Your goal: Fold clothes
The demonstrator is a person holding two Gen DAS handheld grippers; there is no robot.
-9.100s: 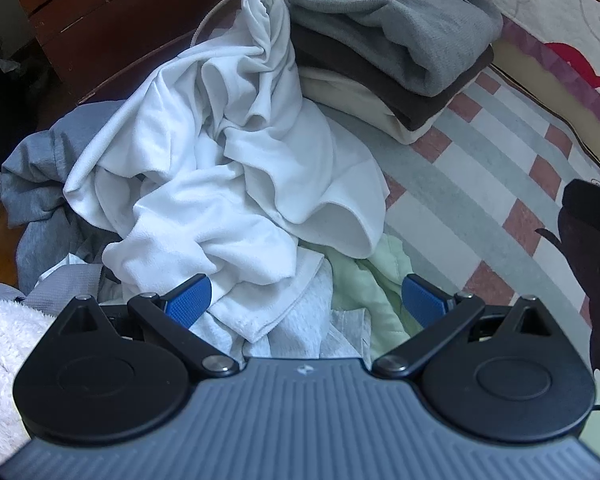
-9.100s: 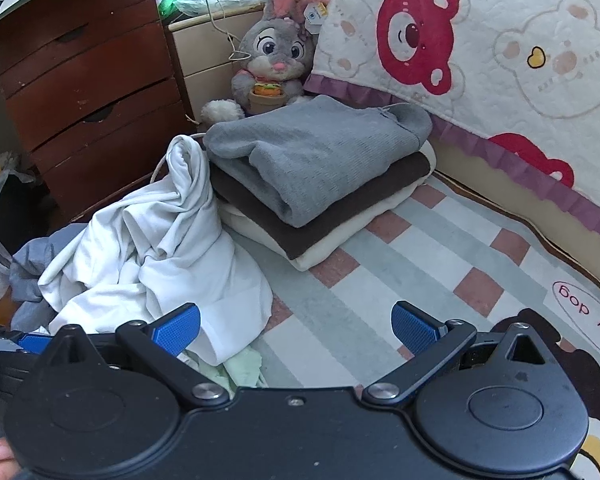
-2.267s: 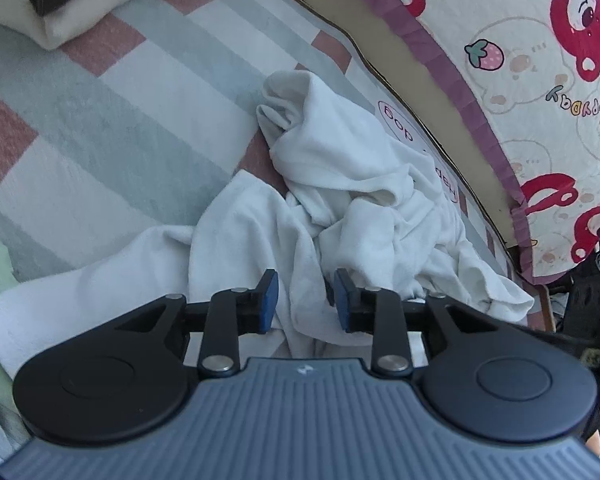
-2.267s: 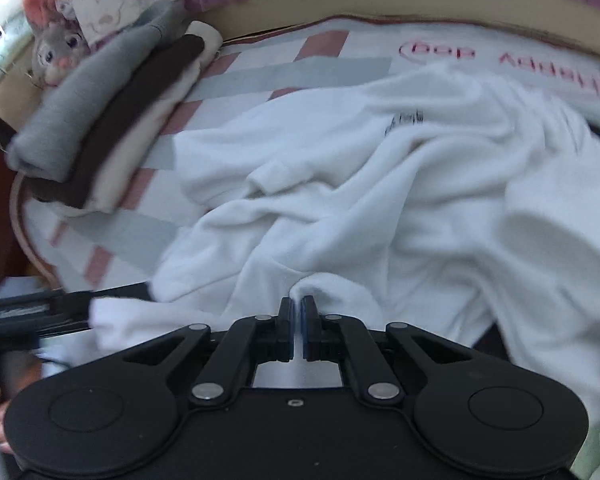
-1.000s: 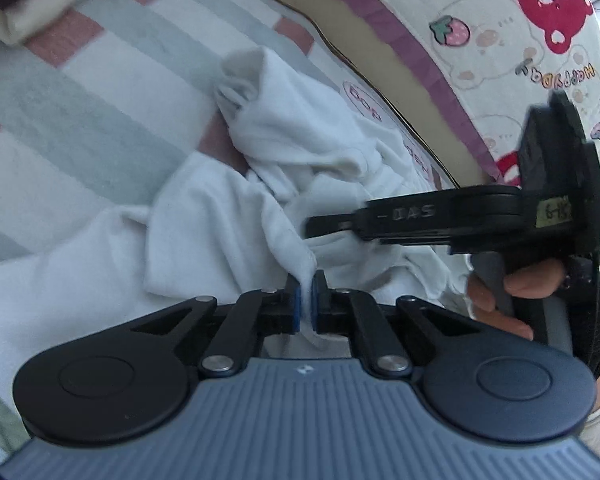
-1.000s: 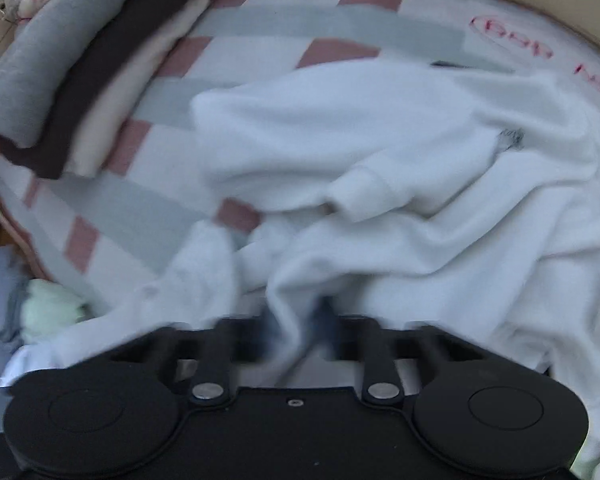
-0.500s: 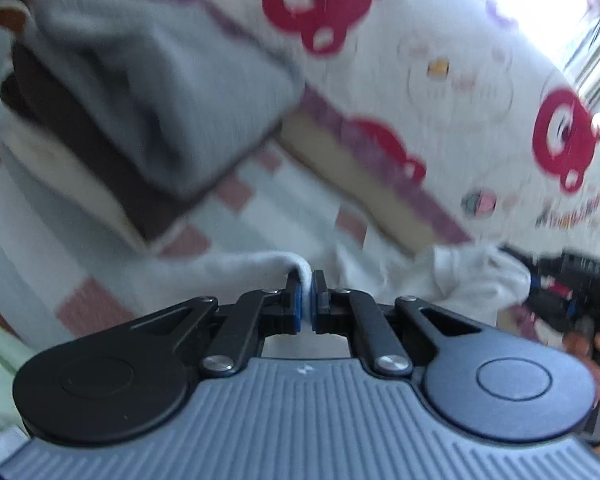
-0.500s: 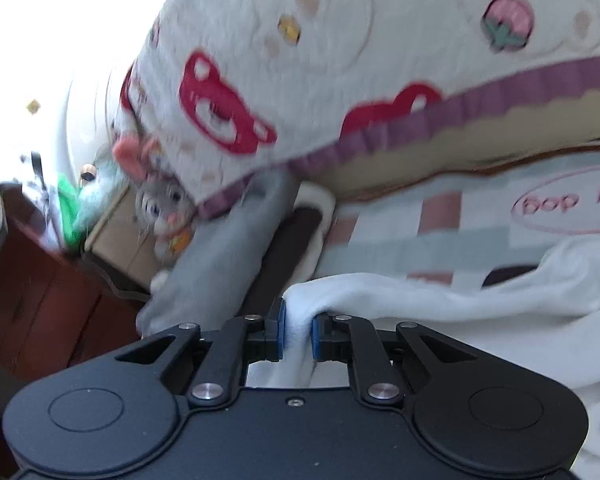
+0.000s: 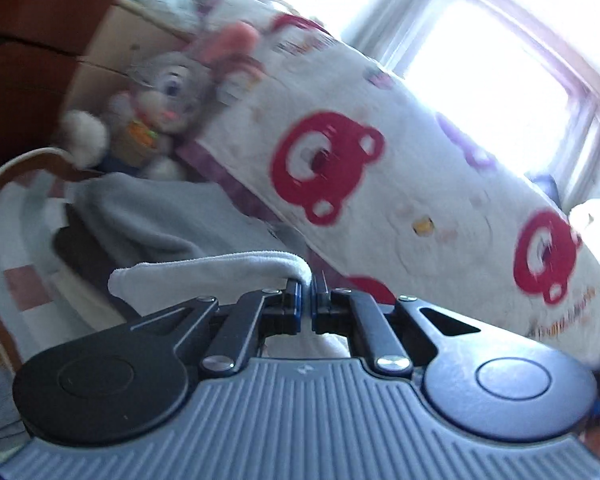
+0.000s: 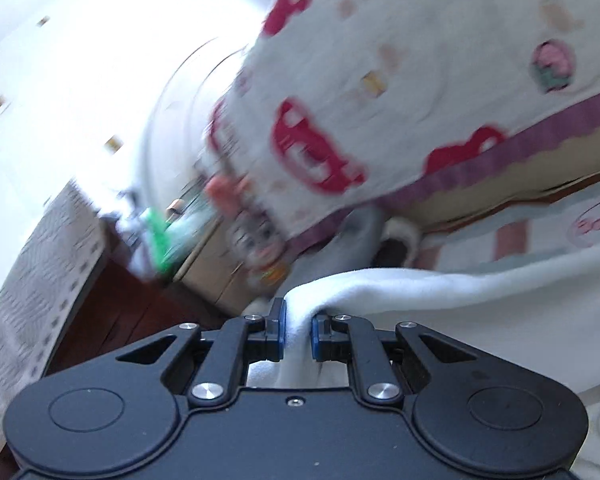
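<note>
R hand-held gripper [image 10: 298, 330] – clamped on white garment [image 10: 439, 300] | bear-print quilt [image 10: 439, 80] behind – blurred

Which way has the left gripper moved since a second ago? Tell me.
Yes: the left gripper, shut on the white garment, has risen and tilted up off the striped mat; the bear quilt and window now fill its view.

I see a white garment [image 9: 220, 268] at lower centre, a cream quilt [image 9: 419, 184] printed with red bears at right, a grey plush rabbit [image 9: 168, 92] with pink ears upper left, and black tongs with blue pads [image 10: 280, 330].
</note>
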